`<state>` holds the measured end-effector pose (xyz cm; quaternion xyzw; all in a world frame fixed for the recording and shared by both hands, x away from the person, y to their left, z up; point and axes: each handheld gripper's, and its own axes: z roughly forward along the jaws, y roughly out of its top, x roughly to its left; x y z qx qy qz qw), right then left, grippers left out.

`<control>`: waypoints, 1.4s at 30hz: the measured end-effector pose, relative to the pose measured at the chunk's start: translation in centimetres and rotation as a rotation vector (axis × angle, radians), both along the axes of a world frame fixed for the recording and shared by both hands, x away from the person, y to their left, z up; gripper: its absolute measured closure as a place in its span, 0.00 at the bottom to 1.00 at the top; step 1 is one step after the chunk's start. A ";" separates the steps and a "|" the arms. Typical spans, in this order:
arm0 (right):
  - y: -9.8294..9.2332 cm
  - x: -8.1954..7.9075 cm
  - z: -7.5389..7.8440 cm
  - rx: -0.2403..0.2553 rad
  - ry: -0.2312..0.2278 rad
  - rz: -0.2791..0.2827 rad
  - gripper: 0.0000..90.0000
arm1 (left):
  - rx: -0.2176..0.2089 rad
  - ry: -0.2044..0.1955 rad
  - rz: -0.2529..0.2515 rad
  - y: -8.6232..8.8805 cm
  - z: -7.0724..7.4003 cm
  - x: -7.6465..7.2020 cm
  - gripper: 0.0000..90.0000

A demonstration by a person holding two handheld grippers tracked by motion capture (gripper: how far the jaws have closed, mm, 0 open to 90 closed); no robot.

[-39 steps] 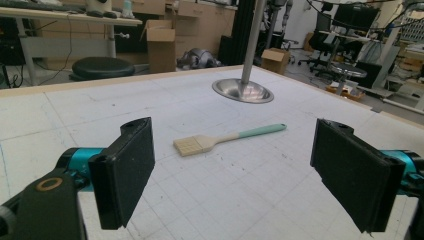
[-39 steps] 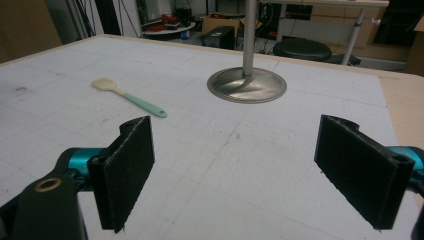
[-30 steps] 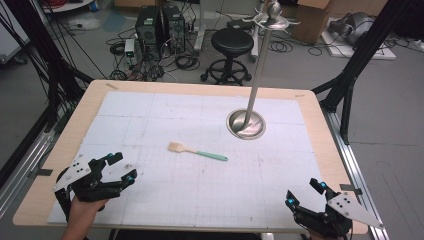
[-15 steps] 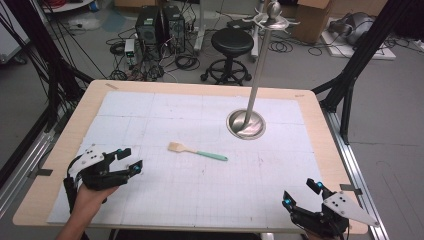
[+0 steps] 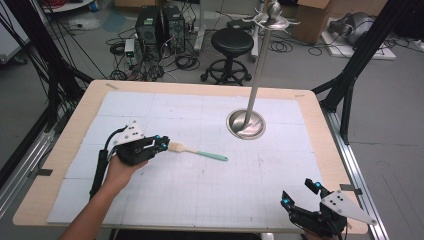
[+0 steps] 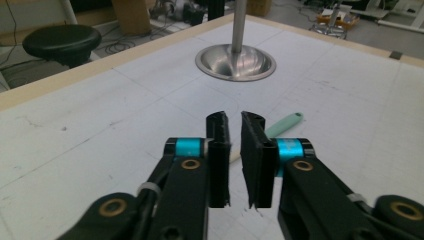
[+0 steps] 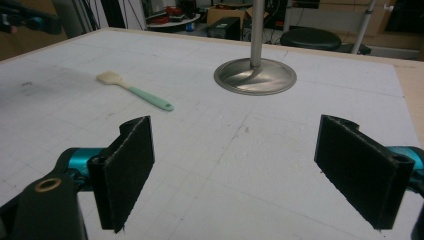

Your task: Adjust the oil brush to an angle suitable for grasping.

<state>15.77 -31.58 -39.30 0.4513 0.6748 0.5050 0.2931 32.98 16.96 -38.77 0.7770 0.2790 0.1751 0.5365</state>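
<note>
A spatula (image 5: 197,151) with a cream head and mint-green handle lies on the white gridded mat (image 5: 200,200), left of centre. My left gripper (image 5: 161,142) is at the head end, tips just short of it. In the left gripper view its jaws (image 6: 235,117) stand almost together with a thin slit and nothing between them; the green handle (image 6: 285,122) shows beyond, and the head is mostly hidden behind them. My right gripper (image 5: 299,194) sits at the table's front right corner, open wide (image 7: 235,130), far from the spatula (image 7: 135,90).
A metal stand with a round dished base (image 5: 245,125) and a tall pole rises at the back centre-right of the mat (image 6: 235,62) (image 7: 255,75). A black stool (image 5: 232,42), computer towers and cables lie on the floor beyond the far edge.
My left gripper has moved forward and right from the front left corner up to the spatula's head, its jaws narrowing. The right gripper shifted slightly at the front right corner.
</note>
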 end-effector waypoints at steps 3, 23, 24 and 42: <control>0.0 0.0 0.0 0.001 0.001 -0.002 0.16 | 0.023 0.048 0.006 -1.5 -0.8 1.8 0.99; -0.5 -0.2 0.0 0.020 0.000 -0.004 0.16 | 0.256 0.188 -0.012 -7.0 -5.1 6.5 0.99; -0.5 -0.2 0.0 0.020 0.000 -0.004 0.16 | 0.269 0.196 -0.011 -7.0 -5.2 6.5 0.99; -0.4 -0.2 0.1 0.028 -0.002 -0.003 0.16 | 0.326 0.267 -0.078 -5.7 -4.8 5.1 1.00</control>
